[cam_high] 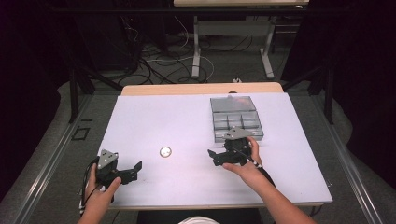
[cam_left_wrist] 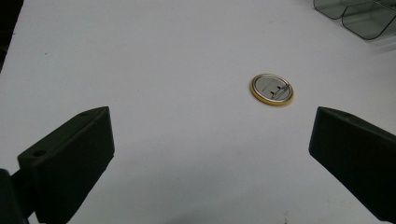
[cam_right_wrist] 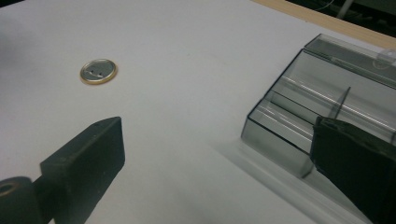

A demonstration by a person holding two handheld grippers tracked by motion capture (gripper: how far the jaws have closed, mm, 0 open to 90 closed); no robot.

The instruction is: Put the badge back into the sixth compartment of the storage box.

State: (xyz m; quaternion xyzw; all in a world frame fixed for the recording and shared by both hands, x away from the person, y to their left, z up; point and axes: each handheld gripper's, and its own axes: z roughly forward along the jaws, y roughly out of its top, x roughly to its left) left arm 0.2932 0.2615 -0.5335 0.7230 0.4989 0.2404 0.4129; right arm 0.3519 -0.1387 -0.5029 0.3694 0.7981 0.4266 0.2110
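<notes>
A small round disc (cam_high: 165,151) with a gold rim and a silvery face lies flat on the white table, between the two hands. My left gripper (cam_high: 135,171) sits near the front left edge, open and empty, its jaws pointing right; in the left gripper view the disc (cam_left_wrist: 272,89) lies ahead of the left gripper (cam_left_wrist: 210,130), a little right of centre. My right gripper (cam_high: 214,157) is open and empty, pointing left, just in front of a clear compartment box (cam_high: 235,116). In the right gripper view the disc (cam_right_wrist: 97,71) is far left of the right gripper (cam_right_wrist: 217,135), and the box (cam_right_wrist: 327,93) stands behind the right jaw.
The table (cam_high: 154,116) is covered in white, with a wooden strip along its far edge. The box (cam_left_wrist: 364,14) has several divided compartments and its lid lies open toward the back. Beyond the table are desk legs and cables on the floor.
</notes>
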